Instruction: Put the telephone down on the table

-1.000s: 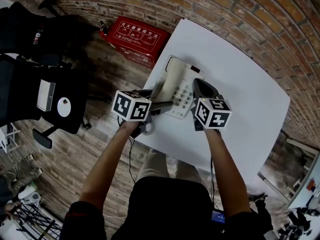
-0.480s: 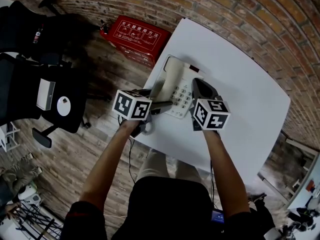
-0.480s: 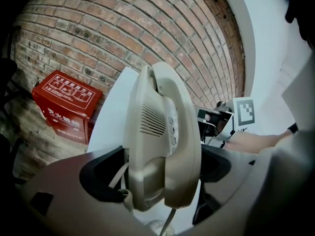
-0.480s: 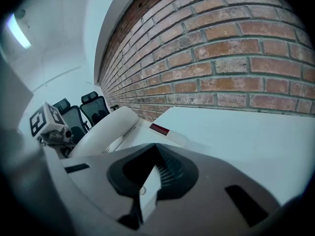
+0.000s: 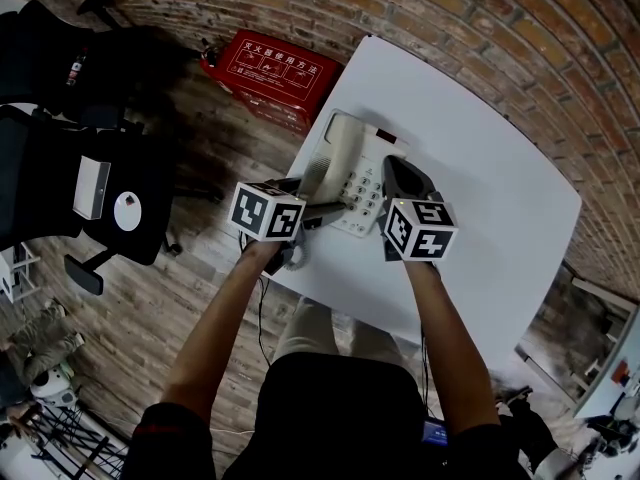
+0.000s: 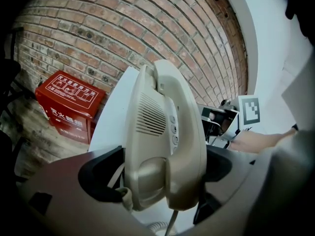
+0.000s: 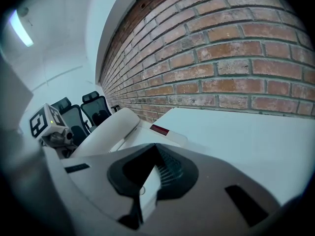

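Observation:
The beige telephone (image 5: 362, 158) lies on the white table (image 5: 480, 168) near its left edge. Its handset (image 5: 333, 158) rests along the base's left side. My left gripper (image 5: 322, 204) reaches in from the near left. In the left gripper view the handset (image 6: 162, 146) stands between the jaws of that gripper (image 6: 157, 170); they are opening, with a gap and the cord showing on the left. My right gripper (image 5: 397, 180) sits at the base's right side. In the right gripper view, that gripper (image 7: 146, 180) is shut on a thin pale edge of the base (image 7: 133, 149).
A red box (image 5: 268, 71) lies on the wooden floor beyond the table's left edge. Black office chairs (image 5: 70, 148) stand at the far left. A brick wall (image 5: 480, 18) runs along the table's far side. Open white tabletop stretches to the right of the telephone.
Both grippers and the telephone have stayed almost in place. The right gripper's cube has drifted slightly left and toward me.

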Available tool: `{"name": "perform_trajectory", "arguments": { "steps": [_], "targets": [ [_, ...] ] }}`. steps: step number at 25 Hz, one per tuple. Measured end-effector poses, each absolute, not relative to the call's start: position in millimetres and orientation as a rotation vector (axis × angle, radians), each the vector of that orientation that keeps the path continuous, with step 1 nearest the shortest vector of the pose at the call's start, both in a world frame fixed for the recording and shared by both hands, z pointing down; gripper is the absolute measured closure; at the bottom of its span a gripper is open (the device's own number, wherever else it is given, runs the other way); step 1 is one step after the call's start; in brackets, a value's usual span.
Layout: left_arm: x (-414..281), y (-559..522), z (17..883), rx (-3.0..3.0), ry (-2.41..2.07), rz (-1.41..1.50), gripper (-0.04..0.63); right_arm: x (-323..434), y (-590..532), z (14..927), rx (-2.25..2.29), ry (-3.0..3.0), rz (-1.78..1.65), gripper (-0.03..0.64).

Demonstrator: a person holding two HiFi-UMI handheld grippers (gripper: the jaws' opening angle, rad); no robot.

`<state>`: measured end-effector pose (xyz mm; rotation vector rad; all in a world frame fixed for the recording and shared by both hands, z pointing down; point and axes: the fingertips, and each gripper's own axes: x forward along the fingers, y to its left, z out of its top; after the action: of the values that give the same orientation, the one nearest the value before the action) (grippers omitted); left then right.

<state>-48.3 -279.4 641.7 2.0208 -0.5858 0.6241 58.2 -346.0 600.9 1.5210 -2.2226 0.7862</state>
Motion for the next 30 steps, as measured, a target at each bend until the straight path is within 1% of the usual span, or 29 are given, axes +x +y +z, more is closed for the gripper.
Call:
{"name": "perform_trajectory", "arguments": {
  "steps": [6,14,24,30],
  "targets": [
    [-54.5,-282.1,641.4,2.015,-0.595,0.581,0.166,56.9,-346.6,601.4,1.509,-2.227,0.790,0.604],
    [-61.2,-286.1,642.9,2.035,-0.648,0.620,0.175,52.3,-345.3,600.2,1.500,-2.236,0.748,0.606],
    [-63.5,-285.2,642.2,2.058,-0.641,0.566,0.175,50.7,-343.0,601.8,1.479,-2.254,0.789,0.605],
    [-63.7,-284.6,642.8,2.069,-0.650,0.599,0.175,49.8,-339.8,601.9,1.445,-2.254,0.810,0.604]
  ]
}}
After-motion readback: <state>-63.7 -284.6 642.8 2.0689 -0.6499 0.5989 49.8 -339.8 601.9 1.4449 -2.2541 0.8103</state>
